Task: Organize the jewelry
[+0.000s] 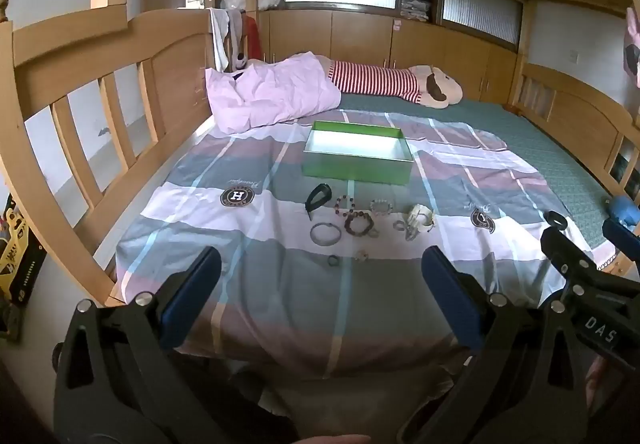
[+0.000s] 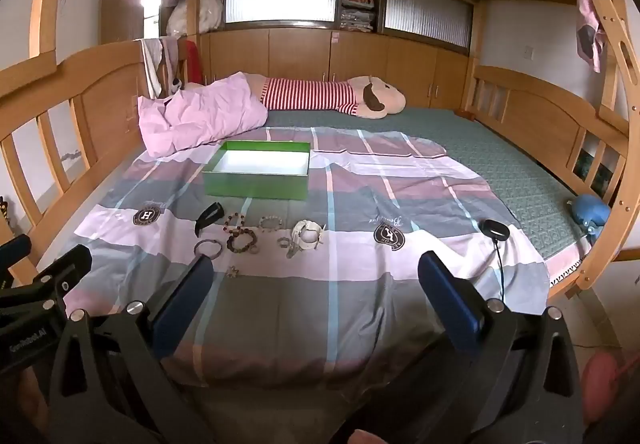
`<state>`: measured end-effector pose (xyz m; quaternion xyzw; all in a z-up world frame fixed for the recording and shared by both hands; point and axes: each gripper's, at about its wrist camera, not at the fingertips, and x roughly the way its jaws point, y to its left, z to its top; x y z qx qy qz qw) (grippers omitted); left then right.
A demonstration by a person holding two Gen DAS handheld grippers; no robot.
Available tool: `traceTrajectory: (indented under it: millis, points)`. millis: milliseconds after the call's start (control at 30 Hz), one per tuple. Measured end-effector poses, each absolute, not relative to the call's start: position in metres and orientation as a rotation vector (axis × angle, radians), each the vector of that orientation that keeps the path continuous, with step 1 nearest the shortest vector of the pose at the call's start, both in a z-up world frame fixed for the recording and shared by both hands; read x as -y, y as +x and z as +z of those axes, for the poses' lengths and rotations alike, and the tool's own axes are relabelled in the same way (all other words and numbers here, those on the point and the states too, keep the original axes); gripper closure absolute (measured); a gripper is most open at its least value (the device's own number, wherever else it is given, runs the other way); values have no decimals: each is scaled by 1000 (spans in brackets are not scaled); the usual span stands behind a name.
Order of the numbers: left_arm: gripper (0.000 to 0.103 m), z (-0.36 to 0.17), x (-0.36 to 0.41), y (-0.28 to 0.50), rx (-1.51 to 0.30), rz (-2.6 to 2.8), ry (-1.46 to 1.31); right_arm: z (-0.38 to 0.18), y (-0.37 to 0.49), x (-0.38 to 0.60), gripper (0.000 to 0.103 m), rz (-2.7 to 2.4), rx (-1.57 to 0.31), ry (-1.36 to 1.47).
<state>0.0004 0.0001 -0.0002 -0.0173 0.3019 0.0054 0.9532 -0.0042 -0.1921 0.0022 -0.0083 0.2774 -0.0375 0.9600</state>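
On a striped bedsheet [image 1: 280, 284], near the front edge of a wooden bunk bed, a loose cluster of jewelry waits to be sorted: small, light pieces that should lift with almost no effort but look apt to slip or snag. A thin metal bangle [image 1: 325, 233] lies flat at the near left of the group; it is probably stiff and smooth, best pinched across its rim from above. Just right of it, a dark beaded bracelet [image 1: 357, 224] and a second beaded bracelet [image 1: 345, 201] beyond it are likely strung on elastic, so they may sag or stretch if taken by one bead; a grip across the strand seems safer. A pale bracelet [image 1: 381, 206] and a white coiled piece [image 1: 420, 217] sit to the right, a black looped band [image 1: 318, 195] to the far left, and two tiny items, a dark ring [image 1: 333, 261] and a pale charm [image 1: 362, 255], lie nearest of all; these last could be hardest to catch against soft cloth. Beyond the cluster stands an open green box [image 1: 357, 173] with a pale interior, seemingly nothing in it, the likely destination. Both tools hover short of the pieces: the left gripper [image 1: 320, 304] and right gripper [image 2: 316, 308] are spread wide, holding nothing. A pink pillow [image 1: 268, 95] and a striped plush toy [image 1: 400, 83] rest at the far end.
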Motion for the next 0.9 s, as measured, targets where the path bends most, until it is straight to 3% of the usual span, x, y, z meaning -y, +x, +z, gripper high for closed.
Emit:
traceTrajectory:
  millis: [900]
  points:
    - [4,1,0,0,-613,15,-30,9,-6,193,2,-83,-552,-21]
